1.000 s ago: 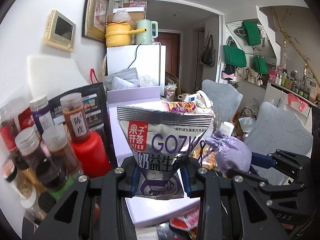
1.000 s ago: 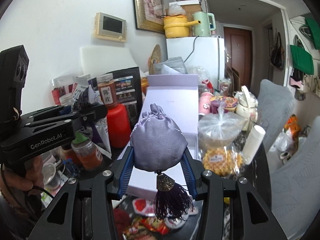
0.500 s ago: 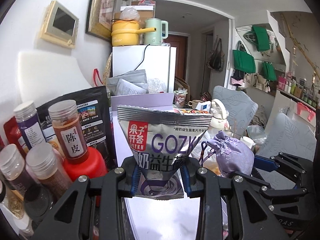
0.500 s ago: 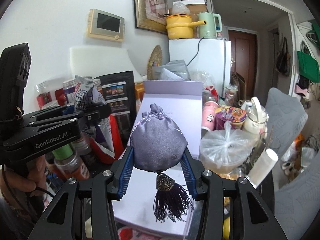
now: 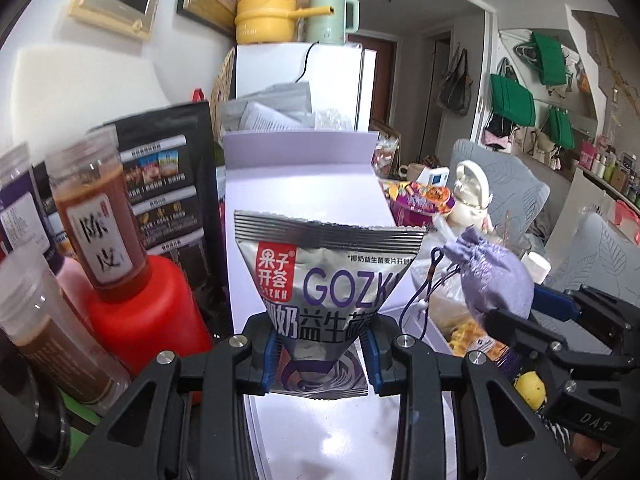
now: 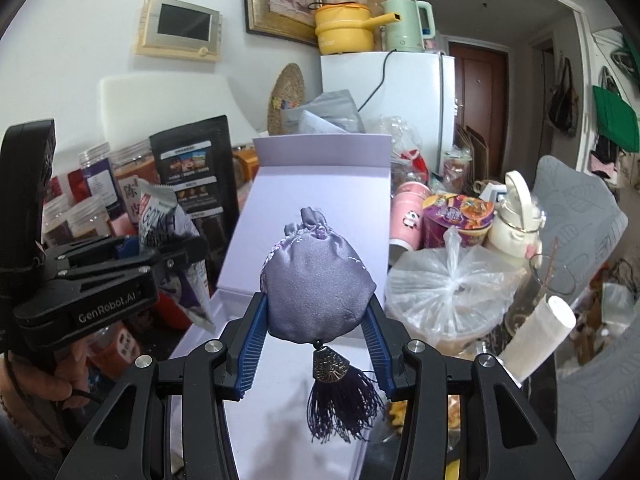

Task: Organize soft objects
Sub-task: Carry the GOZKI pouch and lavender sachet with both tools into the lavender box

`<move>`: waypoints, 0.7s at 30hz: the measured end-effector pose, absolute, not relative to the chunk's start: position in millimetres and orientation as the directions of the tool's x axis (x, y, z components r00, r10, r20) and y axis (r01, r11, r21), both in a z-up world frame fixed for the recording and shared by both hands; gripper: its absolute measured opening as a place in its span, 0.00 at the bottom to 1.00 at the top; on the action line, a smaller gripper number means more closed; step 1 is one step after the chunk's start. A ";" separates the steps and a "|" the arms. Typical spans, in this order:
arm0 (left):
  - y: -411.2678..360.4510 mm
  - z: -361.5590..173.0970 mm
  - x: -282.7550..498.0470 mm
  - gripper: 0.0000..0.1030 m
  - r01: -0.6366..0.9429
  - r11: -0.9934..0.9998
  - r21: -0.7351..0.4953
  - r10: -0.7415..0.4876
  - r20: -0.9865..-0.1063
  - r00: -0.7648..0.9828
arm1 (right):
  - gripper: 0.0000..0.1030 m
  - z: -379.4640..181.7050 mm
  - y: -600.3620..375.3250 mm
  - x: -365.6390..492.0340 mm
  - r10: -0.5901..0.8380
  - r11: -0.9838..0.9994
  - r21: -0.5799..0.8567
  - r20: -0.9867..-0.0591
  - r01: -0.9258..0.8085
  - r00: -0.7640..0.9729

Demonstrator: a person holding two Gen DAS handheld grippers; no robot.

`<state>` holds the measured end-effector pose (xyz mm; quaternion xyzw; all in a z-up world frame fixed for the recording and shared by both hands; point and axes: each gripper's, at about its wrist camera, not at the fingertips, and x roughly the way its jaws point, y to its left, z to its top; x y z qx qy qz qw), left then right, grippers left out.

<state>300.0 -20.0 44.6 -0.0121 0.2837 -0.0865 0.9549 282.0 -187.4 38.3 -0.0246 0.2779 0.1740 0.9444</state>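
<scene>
Above flat lilac box [image 6: 320,200], left gripper [image 5: 320,354] pinches crinkled foil pouch [image 5: 326,276]; on its right, right gripper [image 6: 318,338] squeezes round satin bag [image 6: 318,288] w/ fringed tassel [image 6: 344,408].

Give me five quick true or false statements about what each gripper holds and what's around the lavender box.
1. The left gripper pinches a silver snack packet. True.
2. The right gripper is empty. False: it holds a lilac drawstring pouch.
3. The pouch's tassel hangs below the fingers. True.
4. The lavender box is closed. False: its lid stands up.
5. A yellow pot sits on the fridge. True.
</scene>
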 end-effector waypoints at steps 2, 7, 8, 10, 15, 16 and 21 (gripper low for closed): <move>-21.1 36.6 305.5 0.33 0.154 0.986 -0.069 -0.166 -0.563 0.810 | 0.46 33.3 -187.2 286.0 0.311 0.939 0.052 -0.549 -0.340 0.776; -23.8 24.5 314.8 0.33 0.143 0.989 -0.049 -0.144 -0.596 0.790 | 0.46 18.2 -186.8 295.5 0.294 0.943 0.053 -0.591 -0.327 0.751; -23.8 21.6 316.8 0.33 0.141 0.989 -0.050 -0.142 -0.605 0.784 | 0.46 15.6 -187.3 297.4 0.292 0.945 0.058 -0.598 -0.323 0.746; -22.4 17.5 321.9 0.33 0.140 0.989 -0.051 -0.142 -0.618 0.773 | 0.46 10.2 -188.1 300.4 0.292 0.945 0.065 -0.608 -0.321 0.739; -20.8 1.6 334.4 0.33 0.150 0.986 -0.066 -0.157 -0.649 0.744 | 0.47 0.1 -189.3 306.8 0.299 0.945 0.085 -0.619 -0.317 0.726; -20.4 -0.9 335.9 0.33 0.150 0.986 -0.070 -0.159 -0.653 0.740 | 0.47 -1.5 -189.5 307.9 0.301 0.945 0.089 -0.621 -0.316 0.724; -17.6 -9.8 341.9 0.33 0.125 0.991 -0.056 -0.131 -0.660 0.740 | 0.47 -8.0 -186.7 310.9 0.288 0.947 0.078 -0.635 -0.311 0.717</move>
